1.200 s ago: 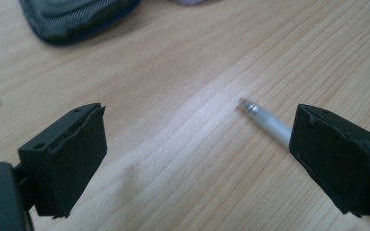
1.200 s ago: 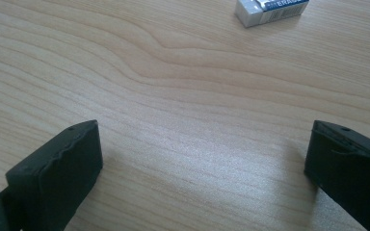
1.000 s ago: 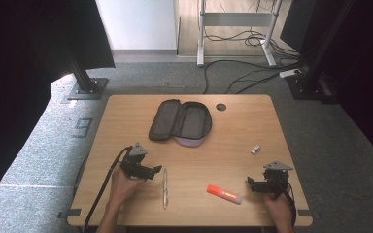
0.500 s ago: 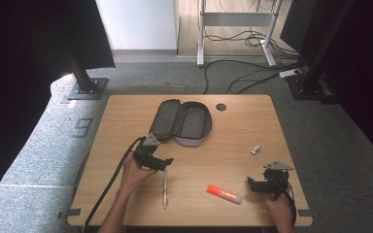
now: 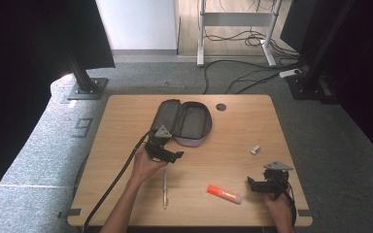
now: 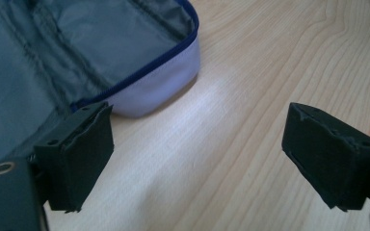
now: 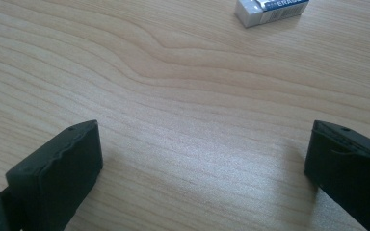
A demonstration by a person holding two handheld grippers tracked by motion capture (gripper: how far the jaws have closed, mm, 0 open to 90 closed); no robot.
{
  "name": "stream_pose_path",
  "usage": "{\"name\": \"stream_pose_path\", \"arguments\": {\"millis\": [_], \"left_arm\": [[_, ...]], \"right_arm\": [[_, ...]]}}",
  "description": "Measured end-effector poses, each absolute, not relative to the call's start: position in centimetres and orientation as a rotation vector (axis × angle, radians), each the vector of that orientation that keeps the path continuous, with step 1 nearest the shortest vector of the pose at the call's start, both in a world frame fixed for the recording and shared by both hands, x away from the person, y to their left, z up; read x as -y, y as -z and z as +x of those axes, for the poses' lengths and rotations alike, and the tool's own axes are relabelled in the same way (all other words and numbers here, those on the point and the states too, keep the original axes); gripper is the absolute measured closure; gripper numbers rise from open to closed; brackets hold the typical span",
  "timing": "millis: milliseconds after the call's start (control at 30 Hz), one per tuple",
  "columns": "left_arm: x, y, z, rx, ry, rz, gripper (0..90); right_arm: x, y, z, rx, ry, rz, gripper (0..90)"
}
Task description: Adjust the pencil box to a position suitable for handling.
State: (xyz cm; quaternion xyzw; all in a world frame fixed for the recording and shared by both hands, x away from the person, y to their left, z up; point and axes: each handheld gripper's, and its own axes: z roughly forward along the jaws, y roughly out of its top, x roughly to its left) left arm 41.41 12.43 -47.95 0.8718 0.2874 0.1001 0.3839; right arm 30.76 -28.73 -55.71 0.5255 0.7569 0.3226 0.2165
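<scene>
An open grey pencil case (image 5: 182, 121) with a blue zip lies at the middle far side of the wooden table (image 5: 121, 121). My left gripper (image 5: 177, 156) hovers just in front of the case's near edge. Its jaws stand wide, have just been closing a little, and have nothing between them. In the left gripper view the case (image 6: 77, 57) sits close at the upper left of that gripper (image 6: 200, 159). A pen (image 5: 164, 187) lies nearer the person. An orange marker (image 5: 223, 194) lies between the hands. My right gripper (image 5: 250, 184) rests open at the near right, and its own view (image 7: 202, 163) shows bare wood between the jaws.
A small white eraser (image 5: 256, 149) lies right of centre, also ahead of the right jaws (image 7: 270, 9). A round cable hole (image 5: 221, 107) sits by the far edge. The left gripper's cable (image 5: 116, 184) trails off the near edge. Black stands and floor cables surround the table.
My left gripper has moved away from the pen, farther up the table and rightward to the pencil case's near edge. The right gripper has stayed put.
</scene>
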Motion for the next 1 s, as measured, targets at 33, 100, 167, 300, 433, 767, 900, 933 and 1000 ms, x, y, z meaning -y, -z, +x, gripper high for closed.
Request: {"name": "stream_pose_path", "arguments": {"millis": [33,100,167,300,433,767,900,933,1000], "left_arm": [[-12.1,47.9,41.6,-0.73,-0.262,2.223,12.3],[-11.6,47.9,41.9,-0.719,-0.266,2.225,14.2],[-11.1,47.8,42.4,-0.716,-0.256,2.228,14.3],[-10.2,47.9,43.2,-0.705,-0.226,2.22,14.8],[-9.3,48.1,44.0,-0.701,-0.205,2.228,15.6],[-7.3,48.5,45.8,-0.693,-0.172,2.24,22.7],[-6.4,48.7,46.5,-0.687,-0.17,2.26,25.1],[-6.3,48.7,46.7,-0.688,-0.16,2.259,25.6],[-5.8,48.9,47.0,-0.68,-0.159,2.271,27.1]], "right_arm": [[28.7,55.7,30.8,-2.097,-0.894,1.456,0.0],[28.7,55.7,30.8,-2.097,-0.894,1.456,0.0],[28.7,55.7,30.8,-2.097,-0.894,1.456,0.0],[28.7,55.7,30.8,-2.097,-0.894,1.456,0.0],[28.7,55.7,30.8,-2.097,-0.894,1.456,0.0],[28.7,55.7,30.8,-2.097,-0.894,1.456,0.0],[28.7,55.7,30.8,-2.097,-0.894,1.457,0.0],[28.7,55.7,30.8,-2.097,-0.894,1.457,0.0],[28.7,55.7,30.8,-2.097,-0.894,1.456,0.0]]}}
